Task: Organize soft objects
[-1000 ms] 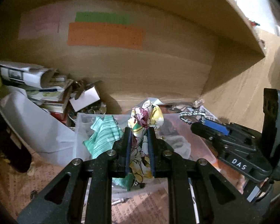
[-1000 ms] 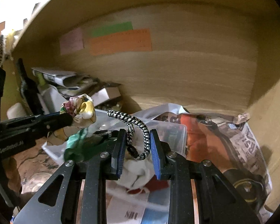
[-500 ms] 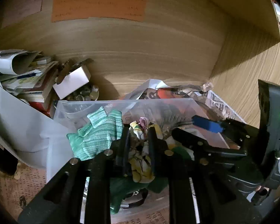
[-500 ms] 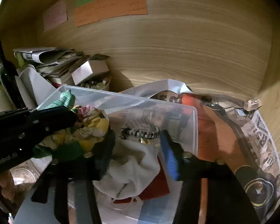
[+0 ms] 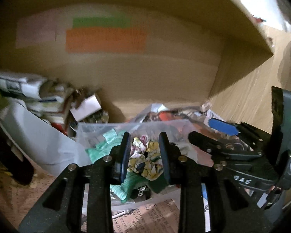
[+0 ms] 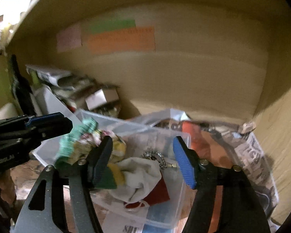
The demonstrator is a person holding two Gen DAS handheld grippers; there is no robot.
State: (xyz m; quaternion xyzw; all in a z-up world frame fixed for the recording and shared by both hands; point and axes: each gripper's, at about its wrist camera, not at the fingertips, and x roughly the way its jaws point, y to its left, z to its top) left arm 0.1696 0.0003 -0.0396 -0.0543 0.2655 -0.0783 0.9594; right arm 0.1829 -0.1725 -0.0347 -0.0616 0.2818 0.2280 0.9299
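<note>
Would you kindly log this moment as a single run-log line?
left gripper: open, floral cloth released | right gripper: open, braided cord released | both items in clear bin

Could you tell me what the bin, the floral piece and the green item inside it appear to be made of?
Clear bin: seemingly thin, glossy plastic, since its contents show through the walls. Floral piece: likely soft printed fabric, crumpled into folds between the open left gripper fingers. Green item: probably knitted or ribbed textile, judging by its ridged, matte surface.
</note>
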